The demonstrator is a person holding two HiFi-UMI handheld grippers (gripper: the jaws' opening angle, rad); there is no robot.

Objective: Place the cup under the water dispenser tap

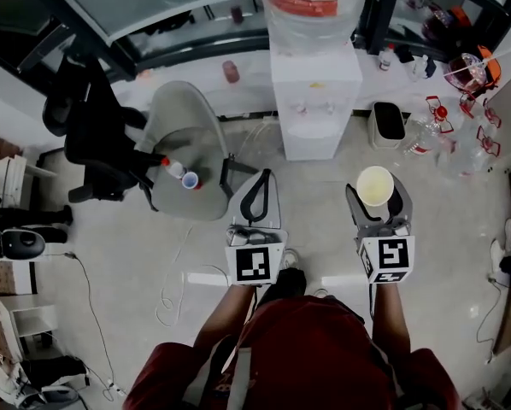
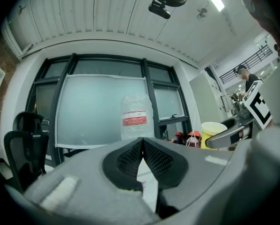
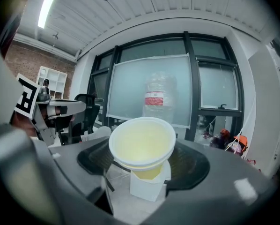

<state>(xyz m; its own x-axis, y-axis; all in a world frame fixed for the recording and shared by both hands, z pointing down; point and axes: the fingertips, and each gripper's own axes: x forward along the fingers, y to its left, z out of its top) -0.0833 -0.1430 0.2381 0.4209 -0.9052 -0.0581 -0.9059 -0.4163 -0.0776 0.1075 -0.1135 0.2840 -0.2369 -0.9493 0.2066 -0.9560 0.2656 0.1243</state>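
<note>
A pale yellow paper cup stands upright between the jaws of my right gripper, which is shut on its sides. In the right gripper view the cup fills the middle between the black pads. Ahead stands the white water dispenser with its clear bottle on top and its taps on the front. The cup is a good way short of the taps. My left gripper is level with the right one, shut and empty; its pads meet at the tip.
A grey chair with two small bottles on its seat stands left of the dispenser, and a black office chair further left. A bin and several bottles sit to the dispenser's right. Cables trail on the floor.
</note>
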